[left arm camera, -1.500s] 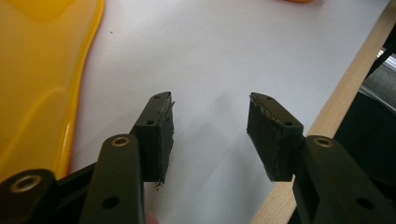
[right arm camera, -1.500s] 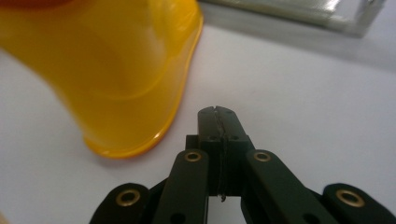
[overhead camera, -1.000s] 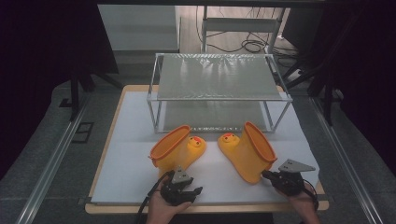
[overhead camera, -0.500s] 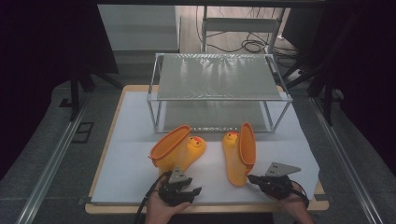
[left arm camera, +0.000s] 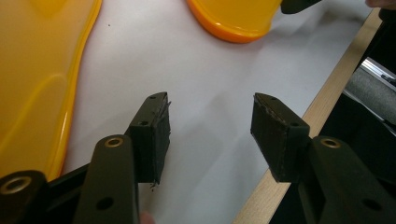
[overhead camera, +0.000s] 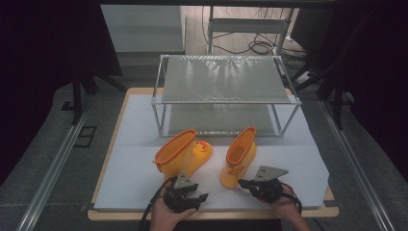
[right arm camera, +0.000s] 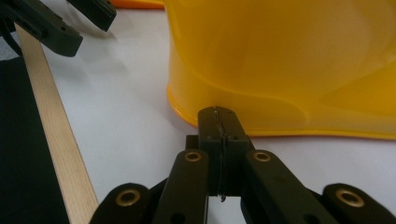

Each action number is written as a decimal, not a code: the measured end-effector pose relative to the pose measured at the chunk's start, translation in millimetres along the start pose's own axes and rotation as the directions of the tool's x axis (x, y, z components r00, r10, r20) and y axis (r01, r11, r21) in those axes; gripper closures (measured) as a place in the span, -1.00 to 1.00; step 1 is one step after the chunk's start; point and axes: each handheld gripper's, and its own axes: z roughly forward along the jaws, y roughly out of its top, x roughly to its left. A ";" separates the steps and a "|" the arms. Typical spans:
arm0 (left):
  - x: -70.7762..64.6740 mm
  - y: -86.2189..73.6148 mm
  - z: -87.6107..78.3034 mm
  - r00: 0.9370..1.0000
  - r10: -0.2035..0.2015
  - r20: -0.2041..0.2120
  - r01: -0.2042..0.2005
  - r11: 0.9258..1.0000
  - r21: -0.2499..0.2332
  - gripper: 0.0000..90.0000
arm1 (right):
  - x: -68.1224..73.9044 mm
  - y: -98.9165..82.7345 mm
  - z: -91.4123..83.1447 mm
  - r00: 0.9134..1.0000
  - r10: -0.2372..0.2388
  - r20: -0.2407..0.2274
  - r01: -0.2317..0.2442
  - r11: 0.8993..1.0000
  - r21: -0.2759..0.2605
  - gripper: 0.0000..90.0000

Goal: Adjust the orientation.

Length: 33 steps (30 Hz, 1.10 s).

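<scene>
Fingers, right gripper (overhead camera: 245, 183): black pads pressed flat together with nothing between them; in the right gripper view the closed tip (right arm camera: 219, 122) sits against the bottom edge of the right boot (overhead camera: 239, 157).
Fingers, left gripper (overhead camera: 192, 196): spread apart and empty; in the left gripper view one pad (left arm camera: 154, 133) stands clear of the other over bare white mat (overhead camera: 308, 159).
Step in hand: judged to be nudging the right boot into position with the closed tip, not lifting it.
Method: keep the tip low on the boot's bottom edge; a push higher up would likely tip the boot.
Method, left side: close the pads on the left boot (overhead camera: 180, 155) only once a wall of it stands between them; at present it lies beside them.
Right boot, place: lower centre of the high view, sole toward the person, opening toward the rack (overhead camera: 226, 79).
Left boot, place: lower centre-left of the high view, on its side, apart from the right boot.
Boot openings: the visible part of each looks empty; deeper inside cannot be told.
Rack: two metal shelves in the centre of the high view, both bare.
Risk: a smooth plastic boot may slide sideways off the closed tip.
</scene>
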 end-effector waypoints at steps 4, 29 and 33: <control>-1.5 0.1 1.5 1.000 0.007 0.003 -0.007 1.000 0.002 0.05 | -0.1 -1.2 -3.4 1.000 0.002 0.011 -0.002 1.000 -0.013 0.98; -4.4 1.8 5.8 1.000 0.002 0.018 -0.003 1.000 0.015 0.03 | -64.4 -56.5 -67.8 0.906 0.334 0.259 -0.299 0.940 -0.164 0.13; -5.7 3.0 5.3 1.000 -0.003 0.018 0.003 1.000 0.016 0.03 | -64.9 -57.4 -67.9 0.904 0.340 0.259 -0.305 0.938 -0.164 0.10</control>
